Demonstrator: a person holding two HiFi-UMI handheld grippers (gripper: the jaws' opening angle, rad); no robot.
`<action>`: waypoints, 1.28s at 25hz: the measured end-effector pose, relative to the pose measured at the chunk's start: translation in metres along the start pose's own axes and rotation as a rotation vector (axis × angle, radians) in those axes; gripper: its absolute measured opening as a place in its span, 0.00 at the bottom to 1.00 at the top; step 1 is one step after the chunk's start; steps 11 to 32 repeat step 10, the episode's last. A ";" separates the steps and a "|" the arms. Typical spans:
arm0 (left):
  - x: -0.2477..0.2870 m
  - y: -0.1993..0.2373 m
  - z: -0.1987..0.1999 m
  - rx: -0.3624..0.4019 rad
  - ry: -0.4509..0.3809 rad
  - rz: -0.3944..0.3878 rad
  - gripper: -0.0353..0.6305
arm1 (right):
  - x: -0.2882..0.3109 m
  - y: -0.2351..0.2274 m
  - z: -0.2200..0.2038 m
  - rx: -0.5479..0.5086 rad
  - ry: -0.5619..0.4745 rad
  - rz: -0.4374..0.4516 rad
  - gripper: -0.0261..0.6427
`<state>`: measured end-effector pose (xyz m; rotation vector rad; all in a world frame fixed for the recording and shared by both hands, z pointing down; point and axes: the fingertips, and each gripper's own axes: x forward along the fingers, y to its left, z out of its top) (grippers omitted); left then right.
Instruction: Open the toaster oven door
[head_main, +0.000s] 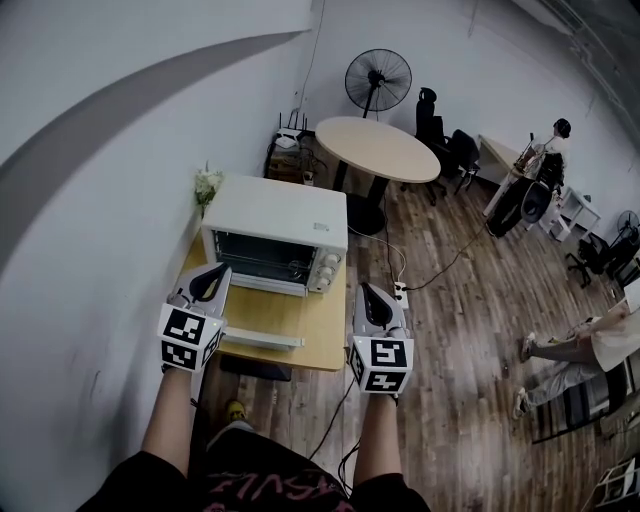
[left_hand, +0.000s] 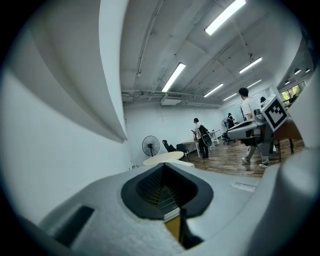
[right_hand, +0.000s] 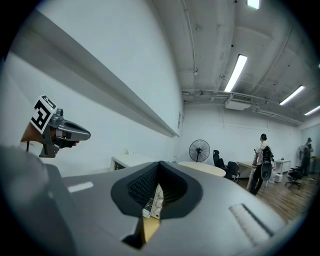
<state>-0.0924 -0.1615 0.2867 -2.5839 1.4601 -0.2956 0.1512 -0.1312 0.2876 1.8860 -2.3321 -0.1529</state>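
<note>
The white toaster oven (head_main: 275, 232) stands on a small wooden table (head_main: 325, 340) against the wall. Its dark inside with a rack shows at the front, and its door seems folded down flat, the white handle bar (head_main: 262, 340) towards me. My left gripper (head_main: 205, 285) hovers above the table's left edge, level with the oven's front, shut and empty. My right gripper (head_main: 372, 300) hangs past the table's right edge, also shut and empty. Neither touches the oven. In each gripper view the jaws meet, left gripper (left_hand: 165, 187) and right gripper (right_hand: 157, 187). The oven's top (right_hand: 130, 161) shows beyond the right jaws.
A white power strip (head_main: 401, 293) with cables lies on the wooden floor right of the table. White flowers (head_main: 207, 185) stand behind the oven. Farther back are a round table (head_main: 378, 148), a fan (head_main: 378, 80), office chairs and people at the right.
</note>
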 end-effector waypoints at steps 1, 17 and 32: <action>0.000 -0.002 0.001 0.001 -0.001 0.000 0.05 | -0.001 -0.001 -0.001 0.001 0.000 -0.001 0.06; -0.005 -0.010 0.004 -0.001 -0.008 -0.010 0.05 | -0.011 -0.007 0.003 0.013 -0.024 -0.023 0.06; -0.005 -0.010 0.004 -0.001 -0.008 -0.010 0.05 | -0.011 -0.007 0.003 0.013 -0.024 -0.023 0.06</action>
